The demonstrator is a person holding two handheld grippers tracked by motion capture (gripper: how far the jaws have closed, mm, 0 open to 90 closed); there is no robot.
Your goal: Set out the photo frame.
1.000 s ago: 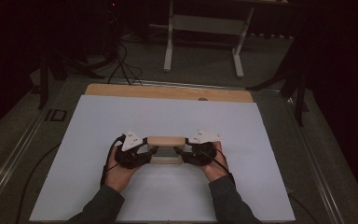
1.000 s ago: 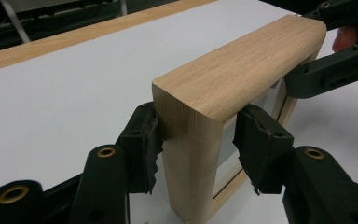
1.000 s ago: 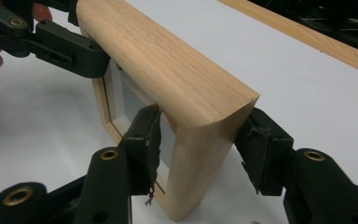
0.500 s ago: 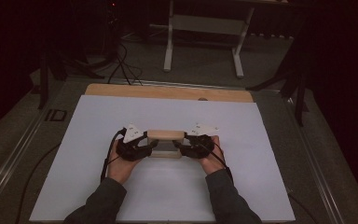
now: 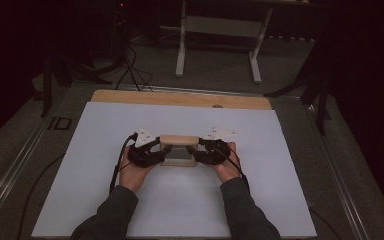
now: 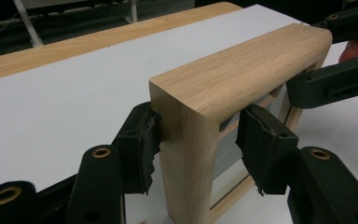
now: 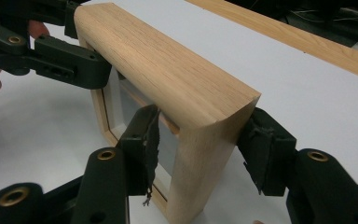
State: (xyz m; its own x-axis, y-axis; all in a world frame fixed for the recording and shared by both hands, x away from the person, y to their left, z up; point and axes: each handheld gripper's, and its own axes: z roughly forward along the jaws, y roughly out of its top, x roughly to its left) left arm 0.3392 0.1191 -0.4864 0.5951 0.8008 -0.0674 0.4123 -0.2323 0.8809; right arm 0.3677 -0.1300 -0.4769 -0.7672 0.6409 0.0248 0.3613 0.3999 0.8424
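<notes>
Wooden frame (image 5: 178, 149) standing upright on its edge near the middle of the white sheet (image 5: 105, 200) covering the worktop (image 5: 180, 99), long side running left to right, rounded top rail uppermost. Pale panel set inside the frame (seen through the opening in both gripper views).

Left gripper (image 5: 148, 152) placed at the frame's left end. Jaws straddling the end post: left pad (image 6: 142, 148) touching or just off the post's outer face, right pad (image 6: 261, 147) standing off with a visible gap. Jaws wide, no firm grip apparent, having just been opening with the post between them.

Right gripper (image 5: 209, 151) placed at the frame's right end, mirroring the left. Jaws astride the right post: inner pad (image 7: 144, 144) just beside the post, outer pad (image 7: 263, 151) close against the outer face; contact cannot be told for certain. Jaws wide, no squeeze evident.

Frame resting on the sheet, both hands low behind it.
</notes>
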